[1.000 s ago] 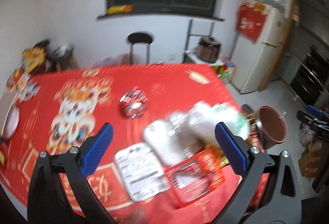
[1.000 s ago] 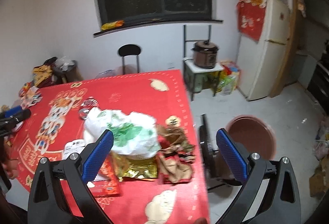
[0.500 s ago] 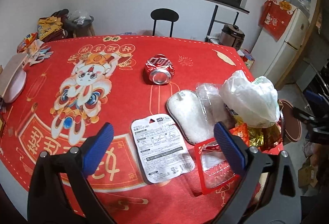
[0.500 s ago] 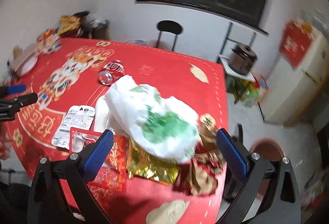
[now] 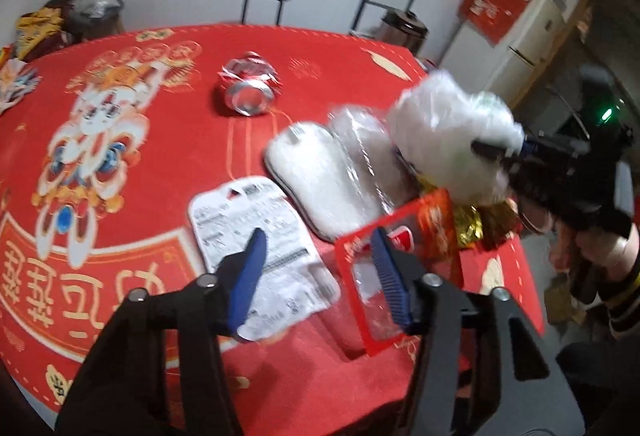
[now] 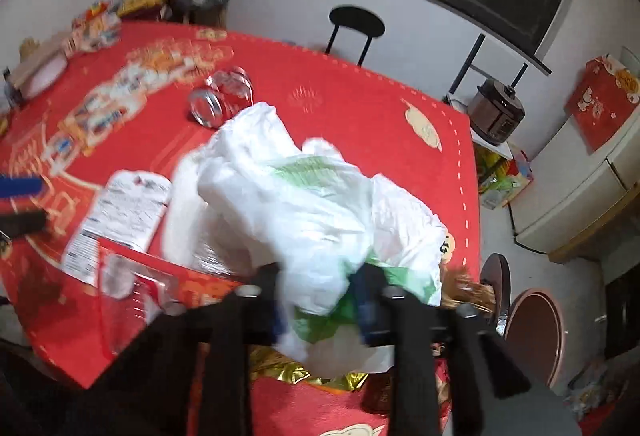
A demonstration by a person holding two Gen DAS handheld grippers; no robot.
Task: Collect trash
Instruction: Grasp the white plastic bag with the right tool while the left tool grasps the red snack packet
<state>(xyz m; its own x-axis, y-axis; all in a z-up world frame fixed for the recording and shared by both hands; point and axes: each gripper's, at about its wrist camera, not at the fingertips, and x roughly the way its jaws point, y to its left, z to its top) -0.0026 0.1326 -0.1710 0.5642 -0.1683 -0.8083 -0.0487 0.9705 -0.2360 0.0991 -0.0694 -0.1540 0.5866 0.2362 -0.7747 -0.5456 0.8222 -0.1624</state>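
Left gripper [image 5: 316, 248]: jaws half closed and just closing, over the white card [image 5: 260, 256] and the edge of the red packet [image 5: 400, 268]; contact unclear. Card's print too small to read. Crushed can [image 5: 250, 90] lies beyond on the red surface [image 5: 120, 196], which bears gold characters. Two white pads [image 5: 316, 176] beside the card. Bag [image 6: 312, 212]: white crumpled plastic, green print, unreadable, at the surface's right edge atop gold foil [image 6: 304, 372]. Right gripper [image 6: 324, 300]: jaws just closing, pinching the bag. Brown bin [image 6: 536, 328] on floor, right.
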